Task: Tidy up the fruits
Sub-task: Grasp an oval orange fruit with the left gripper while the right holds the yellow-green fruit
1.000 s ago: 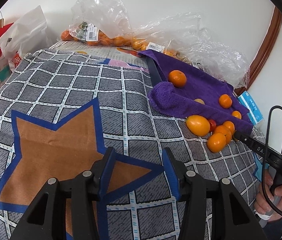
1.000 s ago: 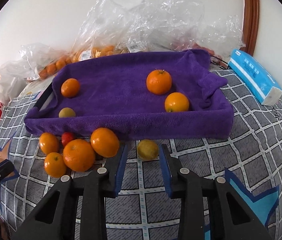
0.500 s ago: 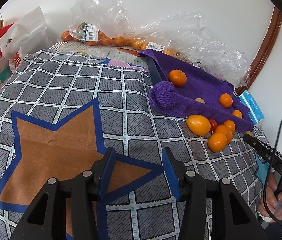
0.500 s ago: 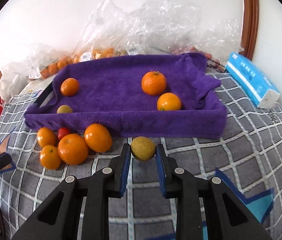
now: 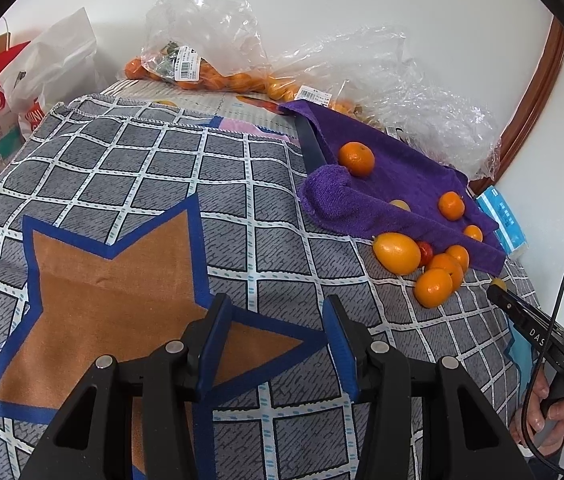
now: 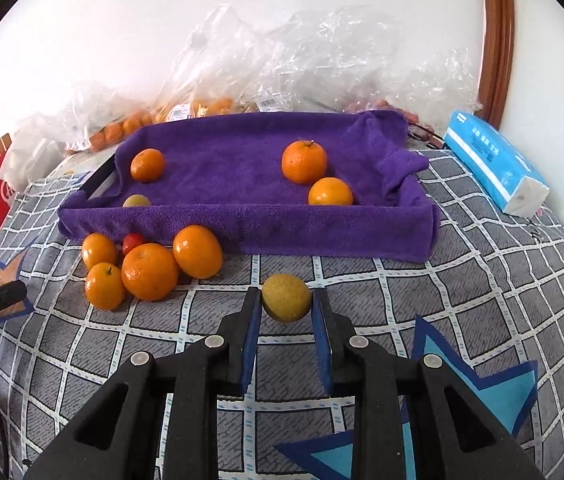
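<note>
Towel (image 6: 242, 168): purple, plush terry cloth, matt.
Tablecloth (image 5: 162, 200): woven fabric, matt.
Bags (image 6: 321, 60): clear, crinkled, glossy plastic.
Oranges (image 6: 149, 271): smooth, slightly shiny skin.
</note>
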{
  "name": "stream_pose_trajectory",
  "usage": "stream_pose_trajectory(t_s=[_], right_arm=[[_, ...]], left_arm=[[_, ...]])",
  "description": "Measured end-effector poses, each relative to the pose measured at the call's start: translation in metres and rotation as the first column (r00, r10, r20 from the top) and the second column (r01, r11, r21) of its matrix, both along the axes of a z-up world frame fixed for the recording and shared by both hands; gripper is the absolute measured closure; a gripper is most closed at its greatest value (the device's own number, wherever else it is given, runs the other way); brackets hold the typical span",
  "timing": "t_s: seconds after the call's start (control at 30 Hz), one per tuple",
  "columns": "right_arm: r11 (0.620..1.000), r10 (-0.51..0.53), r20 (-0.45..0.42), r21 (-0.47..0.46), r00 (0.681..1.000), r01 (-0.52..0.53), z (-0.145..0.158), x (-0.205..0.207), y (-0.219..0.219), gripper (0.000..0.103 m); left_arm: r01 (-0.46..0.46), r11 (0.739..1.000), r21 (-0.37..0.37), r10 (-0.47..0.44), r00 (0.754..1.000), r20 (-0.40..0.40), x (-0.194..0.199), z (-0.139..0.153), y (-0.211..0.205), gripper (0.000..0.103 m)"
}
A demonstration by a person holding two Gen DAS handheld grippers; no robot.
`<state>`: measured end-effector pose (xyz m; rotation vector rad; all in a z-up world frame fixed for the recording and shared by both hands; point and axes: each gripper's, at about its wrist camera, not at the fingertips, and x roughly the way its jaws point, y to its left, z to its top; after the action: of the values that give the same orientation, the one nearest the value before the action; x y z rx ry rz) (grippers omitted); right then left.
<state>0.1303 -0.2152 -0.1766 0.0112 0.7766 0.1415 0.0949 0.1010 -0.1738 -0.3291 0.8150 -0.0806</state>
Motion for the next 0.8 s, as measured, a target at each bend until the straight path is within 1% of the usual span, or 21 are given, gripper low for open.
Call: stream_pose_trajectory(t_s=[0.1, 0.2, 0.33, 0.47, 0.53, 0.6, 0.7, 0.8], right_arm=[[0.999, -0.021, -0.009, 0.027, 1.0, 0.021, -0.002, 0.0, -0.007, 0.078], [0.999, -0.048, -0.013, 0.018, 0.999, 0.048, -0.003, 0.001, -0.008, 0.078], [0.999, -0.038, 0.002, 0.012, 0.999, 0.038, -0.001, -0.002, -0.005, 0.078], [0.999, -0.038, -0.003, 0.021, 0.999, 0.038, -0.001, -0.001, -0.006, 0.078], [0.999, -0.04, -0.002, 0.035, 0.999, 0.04, -0.001, -0.001, -0.008, 0.078], [0.998, -0.037, 0.004, 0.051, 0.999, 0.037, 0.0, -0.002, -0.011, 0.078], [0.998, -0.031, 0.021, 0.059, 0.999, 0.03, 0.002, -0.005, -0.013, 0.078], [0.998, -0.028, 0.035, 0.055, 0.999, 0.026, 0.005, -0.008, -0.014, 0.078]], left_arm=[[-0.001, 1.0, -0.001, 0.001, 1.0, 0.001, -0.001, 0.0, 0.0, 0.059], [0.004, 1.0, -0.008, -0.004, 1.0, 0.003, -0.001, 0.0, 0.0, 0.059], [0.01, 1.0, -0.017, -0.009, 1.0, 0.007, -0.001, 0.001, 0.001, 0.059], [0.024, 1.0, -0.013, -0.024, 1.0, 0.014, -0.003, 0.002, -0.001, 0.059], [0.02, 1.0, 0.022, -0.02, 1.0, 0.013, -0.004, 0.004, -0.004, 0.059], [0.032, 0.999, 0.041, -0.032, 0.999, 0.008, -0.004, 0.006, -0.008, 0.059], [0.062, 0.998, 0.024, -0.062, 0.998, -0.007, -0.007, 0.012, -0.014, 0.059], [0.072, 0.997, 0.024, -0.072, 0.997, 0.019, -0.01, 0.021, -0.019, 0.059]])
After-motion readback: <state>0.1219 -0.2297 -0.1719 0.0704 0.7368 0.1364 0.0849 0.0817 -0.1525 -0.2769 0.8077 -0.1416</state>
